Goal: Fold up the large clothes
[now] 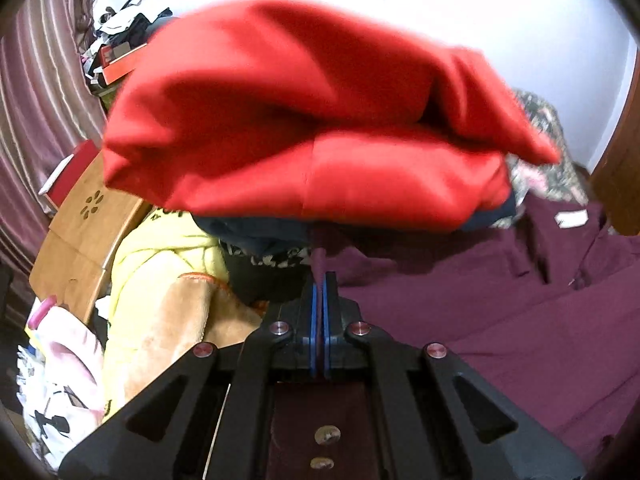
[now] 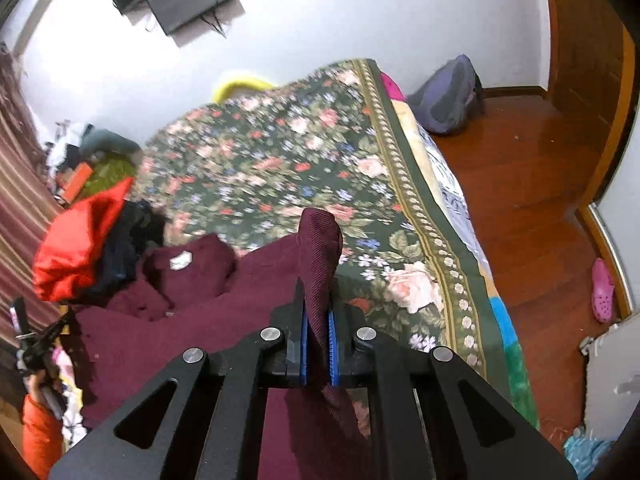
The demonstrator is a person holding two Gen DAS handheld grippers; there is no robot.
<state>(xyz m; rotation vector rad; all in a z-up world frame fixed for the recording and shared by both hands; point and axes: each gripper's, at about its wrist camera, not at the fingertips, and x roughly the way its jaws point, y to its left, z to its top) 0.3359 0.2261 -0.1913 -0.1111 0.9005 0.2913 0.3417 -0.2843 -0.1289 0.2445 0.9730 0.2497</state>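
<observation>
The maroon garment [image 2: 192, 320] is pinched at 2 points: the left gripper [image 1: 320, 280] and the right gripper [image 2: 318, 312] are each clamped on an edge fold. The cloth is spread between and ahead of them, on the floral bed [image 2: 280, 152].

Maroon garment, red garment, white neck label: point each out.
maroon garment [image 2: 200, 344]: right wrist view, flat body spread on the bed.
red garment [image 1: 304, 120]: left wrist view, top face of the folded bundle.
white neck label [image 2: 180, 261]: right wrist view, centre of the tag.
</observation>
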